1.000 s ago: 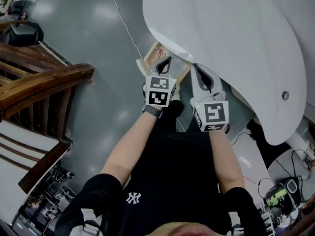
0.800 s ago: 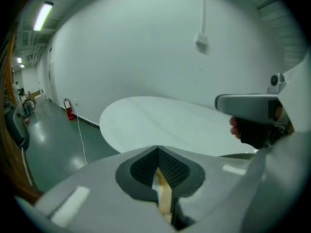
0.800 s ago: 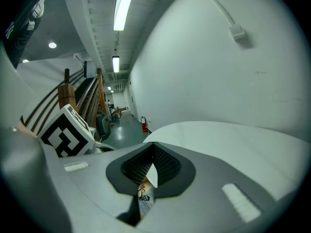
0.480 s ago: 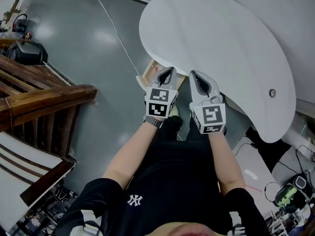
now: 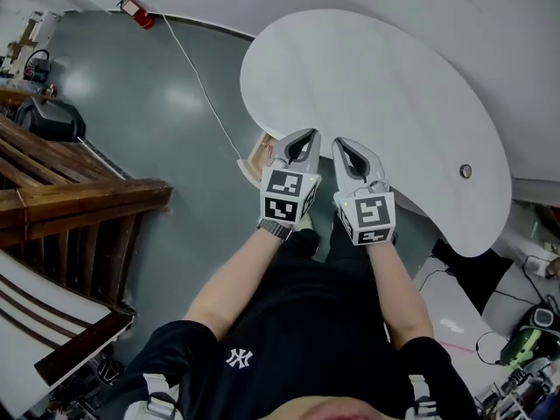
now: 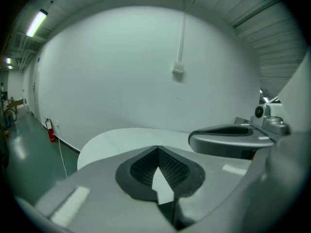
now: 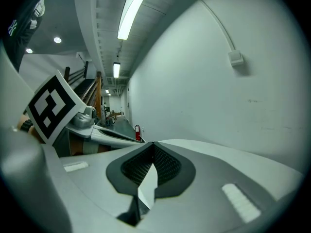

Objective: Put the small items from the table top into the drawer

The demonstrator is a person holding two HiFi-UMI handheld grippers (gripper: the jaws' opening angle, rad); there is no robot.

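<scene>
We hold both grippers side by side over the near edge of the white table (image 5: 376,77), pointing across it. The left gripper (image 5: 306,136) has its jaws together at the tips with nothing between them, and the right gripper (image 5: 343,144) is closed and empty in the same way, so neither carries anything. The only small item we can make out on the table top is a round thing (image 5: 465,171) off to our right, near the table's edge and well apart from both grippers; it is too small to say what it is. The wooden drawer (image 5: 255,158) pokes out from under the table just left of the left gripper, apparently pulled open to receive items. We judge the task barely begun: the right gripper is nearer that item and would have to open first
</scene>
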